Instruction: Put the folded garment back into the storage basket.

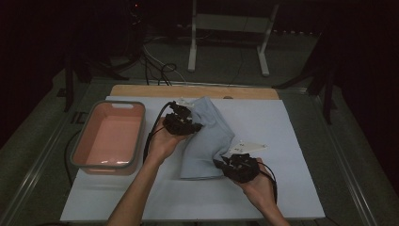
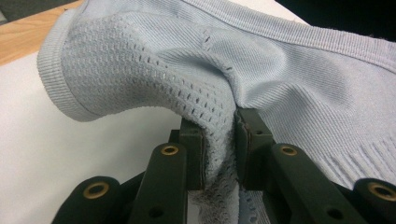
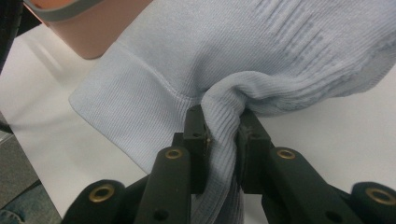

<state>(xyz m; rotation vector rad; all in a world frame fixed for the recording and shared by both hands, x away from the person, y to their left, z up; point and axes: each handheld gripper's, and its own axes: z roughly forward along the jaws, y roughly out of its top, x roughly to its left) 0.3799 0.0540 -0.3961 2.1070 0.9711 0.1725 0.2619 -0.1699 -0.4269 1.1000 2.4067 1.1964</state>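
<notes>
A light blue knitted garment (image 1: 207, 139) lies folded on the white table sheet (image 1: 282, 188). My left gripper (image 1: 186, 123) is at its far left edge, shut on a fold of the mesh-knit cloth (image 2: 140, 70) that bunches between the pads (image 2: 219, 144). My right gripper (image 1: 225, 165) is at the garment's near right corner, shut on a pinched ridge of ribbed cloth (image 3: 261, 56), squeezed between its jaws (image 3: 223, 140). A ribbed cuff (image 2: 53, 79) sticks out to the left in the left gripper view.
A pink tub with a grey rim (image 1: 110, 136) stands at the left of the sheet, close to the left hand; its corner (image 3: 88, 28) appears in the right gripper view. A wooden board edge (image 1: 193, 91) runs along the far side. Cables and a white stand (image 1: 226, 37) lie beyond.
</notes>
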